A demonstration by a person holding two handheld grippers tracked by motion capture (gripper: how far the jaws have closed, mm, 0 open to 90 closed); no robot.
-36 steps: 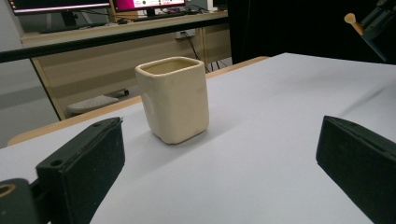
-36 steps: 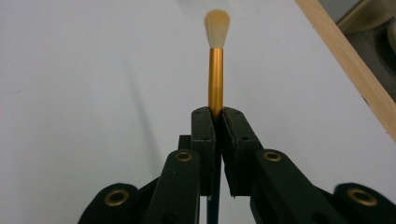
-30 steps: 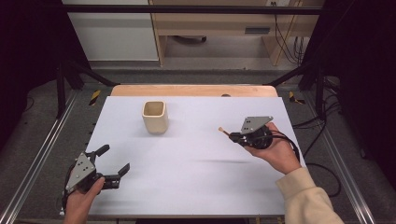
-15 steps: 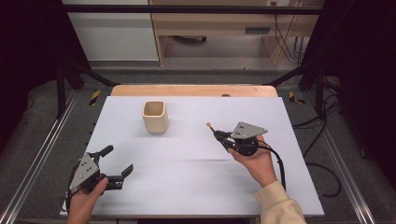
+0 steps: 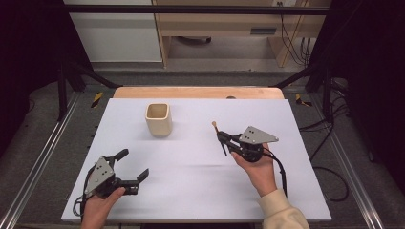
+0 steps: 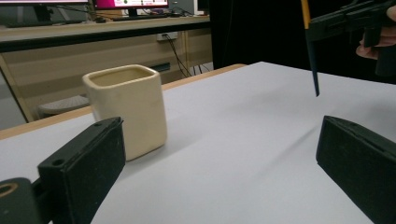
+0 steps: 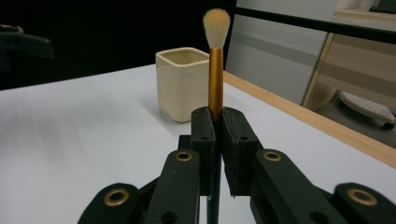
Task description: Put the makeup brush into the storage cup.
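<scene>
Right gripper (image 7: 215, 122) clamped on brush (image 7: 215, 70), frame centre; left gripper (image 5: 125, 165) apart, lower left. No legible markings.

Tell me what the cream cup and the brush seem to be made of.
Cup: likely glazed ceramic, with thick walls, rounded corners and a soft sheen. Brush: pale soft bristles, a gold, metallic-looking ferrule and a dark handle, perhaps painted wood or plastic.

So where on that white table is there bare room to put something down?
Most of the table is bare: the wide middle between left gripper and right gripper holding the brush, plus both far corners. Only the cup takes up space.
</scene>
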